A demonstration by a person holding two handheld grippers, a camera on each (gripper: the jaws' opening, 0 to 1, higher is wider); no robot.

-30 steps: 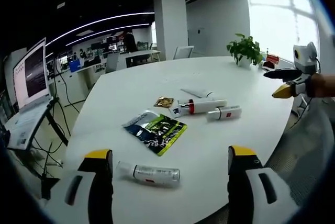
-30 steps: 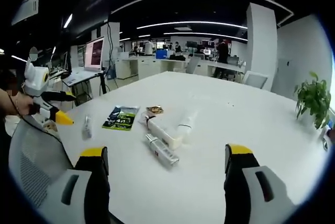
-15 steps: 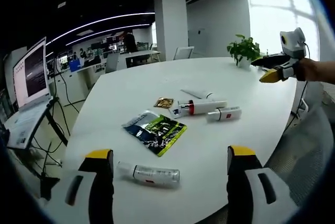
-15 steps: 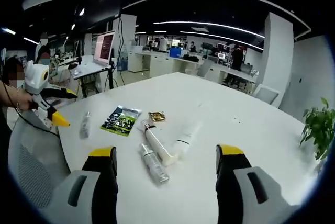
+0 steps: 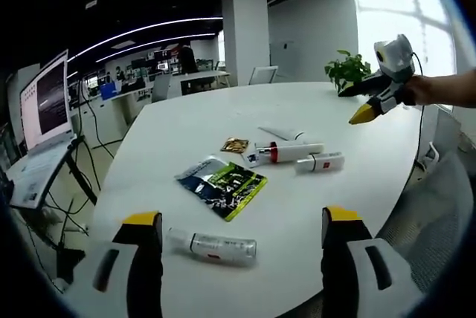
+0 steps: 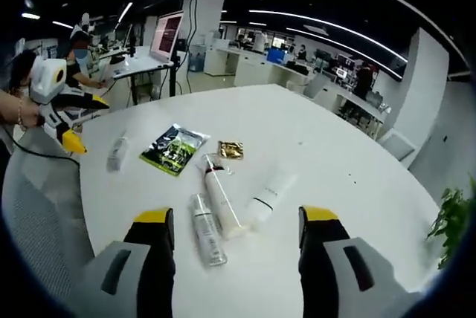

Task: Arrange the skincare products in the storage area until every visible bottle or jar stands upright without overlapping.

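Several skincare items lie flat on the white table (image 5: 193, 121). A clear bottle (image 5: 212, 245) lies just beyond my left gripper (image 5: 242, 218), which is open and holds nothing. Farther off lie a white tube with a red band (image 5: 286, 151), a small bottle (image 5: 320, 162) and a white tube (image 5: 279, 134). My right gripper (image 6: 236, 215) hovers open above a clear bottle (image 6: 207, 238), the red-banded tube (image 6: 222, 203) and a white tube (image 6: 269, 198). Another small bottle (image 6: 117, 153) lies near the left gripper (image 6: 56, 106).
A dark green sachet (image 5: 221, 184) and a small gold sachet (image 5: 235, 145) lie mid-table. A potted plant (image 5: 348, 71) stands at the far edge. A laptop on a stand (image 5: 44, 110) is off the table's left. A grey chair back (image 6: 37, 221) sits near the table edge.
My right gripper has risen and come in over the table, so the tubes now lie between its jaws in its view. The left gripper has held almost still.
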